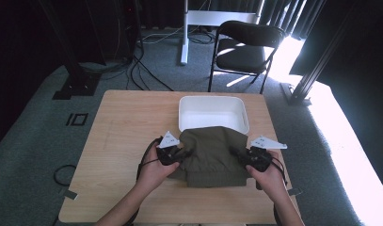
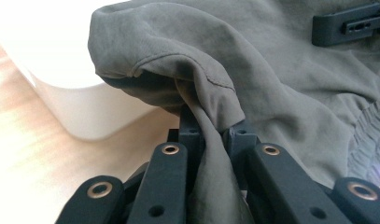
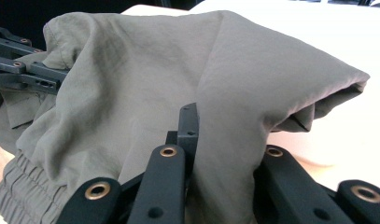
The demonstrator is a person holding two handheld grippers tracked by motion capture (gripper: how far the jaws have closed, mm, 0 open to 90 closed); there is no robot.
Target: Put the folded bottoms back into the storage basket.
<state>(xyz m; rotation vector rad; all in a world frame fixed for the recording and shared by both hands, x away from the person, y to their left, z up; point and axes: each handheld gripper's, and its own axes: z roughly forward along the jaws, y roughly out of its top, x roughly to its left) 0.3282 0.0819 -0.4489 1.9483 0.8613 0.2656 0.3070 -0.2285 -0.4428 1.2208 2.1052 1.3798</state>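
With both jaws clamped, left gripper (image 1: 183, 153) and right gripper (image 1: 237, 154) pinch the olive garment (image 1: 211, 155) by white bin (image 1: 212, 101)

Olive garment (image 1: 211, 153), folded, elastic hem toward the person, both side edges lifted, far end draped over white bin (image 1: 212, 112) rim.

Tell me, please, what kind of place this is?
Probably a lab or studio set up for recording. A small wooden table stands on grey carpet, cables run across the floor, and dark curtains and metal stands surround it.
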